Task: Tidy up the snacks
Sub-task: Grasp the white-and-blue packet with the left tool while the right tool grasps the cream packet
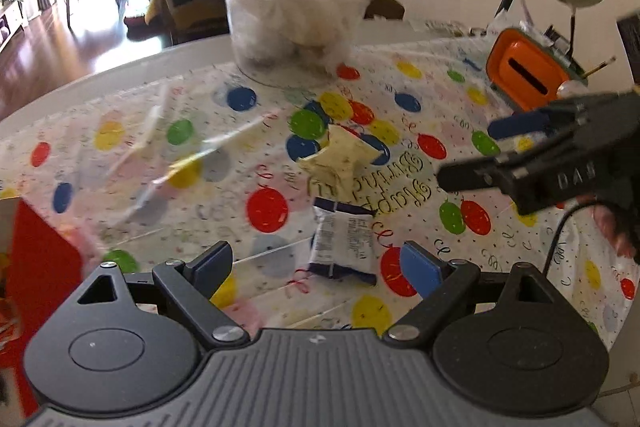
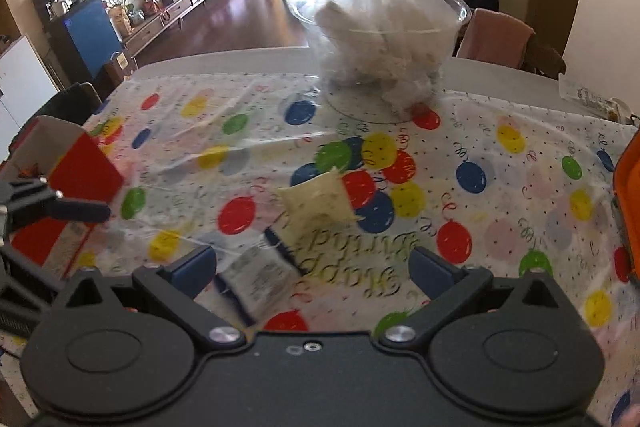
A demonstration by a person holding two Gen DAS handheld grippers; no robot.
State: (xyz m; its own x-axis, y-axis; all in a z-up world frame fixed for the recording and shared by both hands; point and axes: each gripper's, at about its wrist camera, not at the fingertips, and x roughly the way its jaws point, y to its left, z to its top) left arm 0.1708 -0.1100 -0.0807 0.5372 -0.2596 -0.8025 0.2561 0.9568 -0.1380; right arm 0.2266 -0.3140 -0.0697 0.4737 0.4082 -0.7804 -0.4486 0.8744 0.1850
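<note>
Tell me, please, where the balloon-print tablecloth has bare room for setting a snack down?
Free: the cloth between the red box and the clear plastic tub of wrapped snacks, and between the tub and the orange container. Crowded: the centre, where the pale yellow packet and purple-edged silver packet lie.

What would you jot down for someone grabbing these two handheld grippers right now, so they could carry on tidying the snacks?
Left gripper: open, holding nothing, poised over the silver-and-purple snack packet.
Right gripper: open, holding nothing.
Two snacks lie loose on the balloon tablecloth: that packet and a pale yellow snack packet just beyond it.
The clear plastic bowl at the far side already holds white wrapped items.
A red box stands at the table's left edge, an orange container at the right.
Left to do: pick up both loose packets and put them away.
</note>
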